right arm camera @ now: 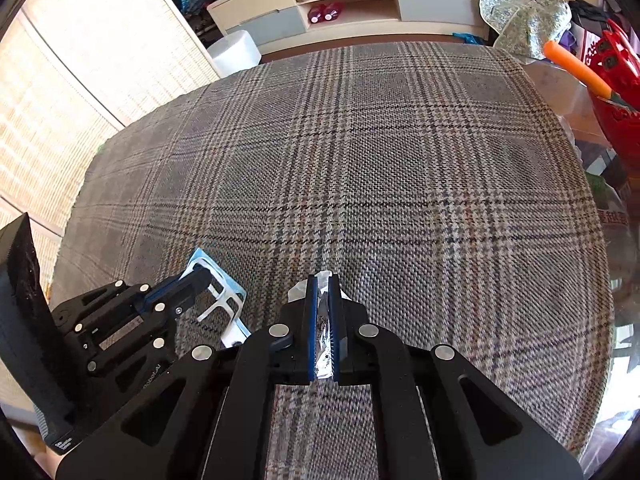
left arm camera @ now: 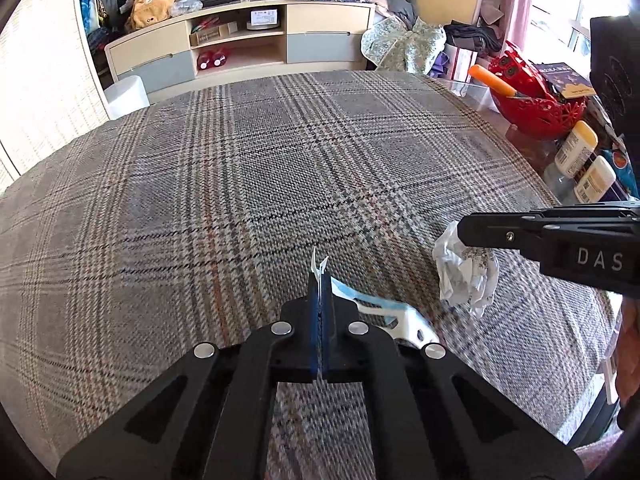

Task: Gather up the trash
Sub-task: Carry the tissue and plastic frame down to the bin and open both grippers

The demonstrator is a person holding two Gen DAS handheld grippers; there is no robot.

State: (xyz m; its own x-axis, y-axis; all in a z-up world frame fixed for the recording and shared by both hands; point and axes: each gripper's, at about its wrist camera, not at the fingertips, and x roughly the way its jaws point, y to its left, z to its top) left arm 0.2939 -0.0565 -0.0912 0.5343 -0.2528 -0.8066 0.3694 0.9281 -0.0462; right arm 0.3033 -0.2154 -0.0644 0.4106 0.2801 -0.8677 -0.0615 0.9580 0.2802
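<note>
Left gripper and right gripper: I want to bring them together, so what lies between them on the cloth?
Nothing but bare plaid cloth separates the blue-white packaging in the left gripper from the crumpled paper in the right gripper; seen in left wrist view.

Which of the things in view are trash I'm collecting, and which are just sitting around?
Job items:
- blue-and-white package, pinched in the left tool
- crumpled white paper, pinched in the right tool

Just lying about:
- red basket with an orange-handled knife
- two white bottles
- plaid tablecloth
</note>
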